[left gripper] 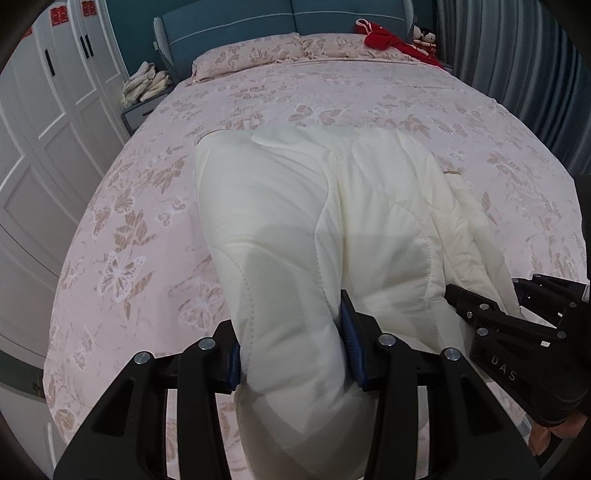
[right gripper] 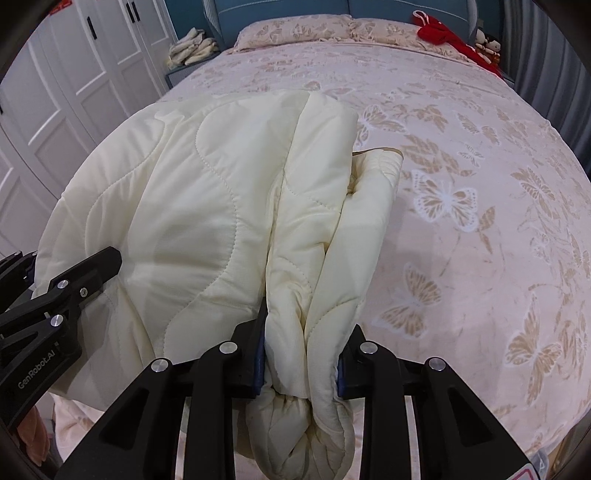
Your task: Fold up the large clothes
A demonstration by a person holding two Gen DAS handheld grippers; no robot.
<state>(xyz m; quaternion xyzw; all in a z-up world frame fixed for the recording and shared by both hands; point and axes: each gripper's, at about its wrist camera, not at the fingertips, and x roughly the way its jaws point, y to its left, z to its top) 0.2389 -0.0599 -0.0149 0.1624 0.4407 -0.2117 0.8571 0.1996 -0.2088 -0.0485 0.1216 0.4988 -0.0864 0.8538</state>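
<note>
- The cream coat lies on the bed, near edge lifted.
- Left tool clamps one thick bunch, right tool another.
- Risk: the slick padding could slip out under uneven pulling.
- Only the right view shows the tucked sleeve.

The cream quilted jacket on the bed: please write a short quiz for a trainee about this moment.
1. True or false: the left hand-held gripper is shut on the cream quilted jacket.
2. What does the right hand-held gripper hold? A) the red garment B) the jacket C) a pillow
3. What pattern is on the pink bedspread?

Key: 1 true. 2 B. 3 butterflies.
</note>
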